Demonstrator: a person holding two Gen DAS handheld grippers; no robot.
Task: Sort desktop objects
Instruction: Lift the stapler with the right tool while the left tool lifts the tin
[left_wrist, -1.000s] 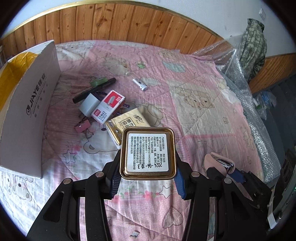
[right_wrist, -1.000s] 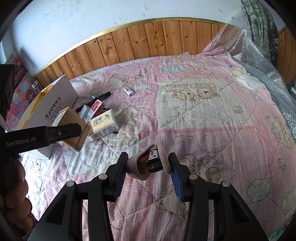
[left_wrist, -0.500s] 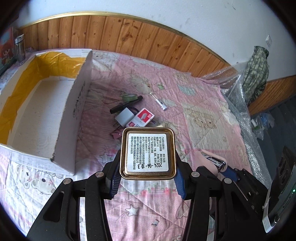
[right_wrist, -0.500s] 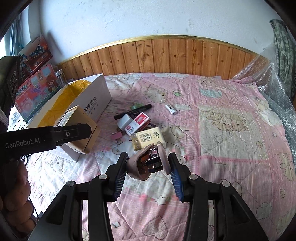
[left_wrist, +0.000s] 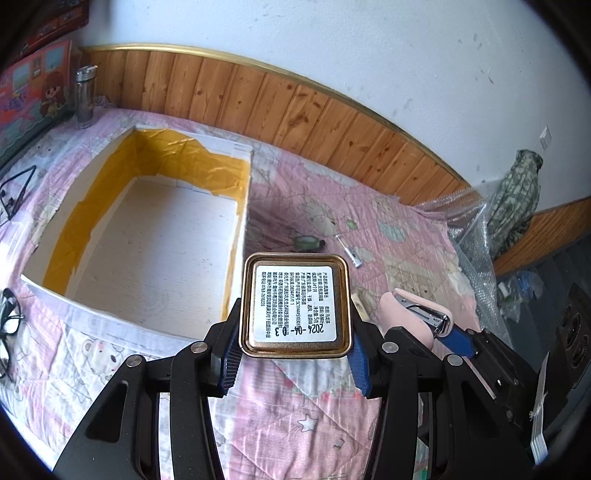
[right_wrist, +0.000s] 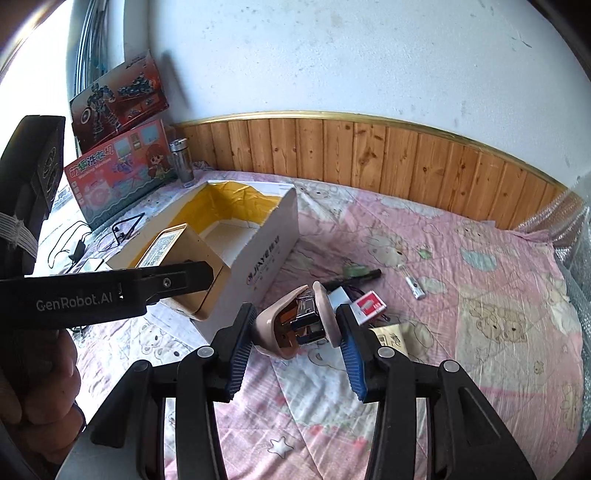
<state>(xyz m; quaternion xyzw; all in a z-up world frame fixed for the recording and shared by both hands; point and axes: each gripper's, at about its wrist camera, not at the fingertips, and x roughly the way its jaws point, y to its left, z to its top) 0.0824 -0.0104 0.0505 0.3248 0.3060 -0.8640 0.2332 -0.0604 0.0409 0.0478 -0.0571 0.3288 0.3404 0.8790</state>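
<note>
A glossy gold metal tin (left_wrist: 294, 305) bears a matt paper label. The stapler (right_wrist: 299, 320) is smooth pink plastic with shiny metal. The quilt (right_wrist: 424, 332) is soft cloth.

The right hand-held gripper (right_wrist: 295, 328) clamps a pink stapler (right_wrist: 299, 325) between its blue pads. To its left, the left hand-held gripper (right_wrist: 207, 273) holds a gold tin (right_wrist: 184, 258) beside an open white box (right_wrist: 273, 236). Small items lie just ahead on the bed (right_wrist: 443, 332).
</note>
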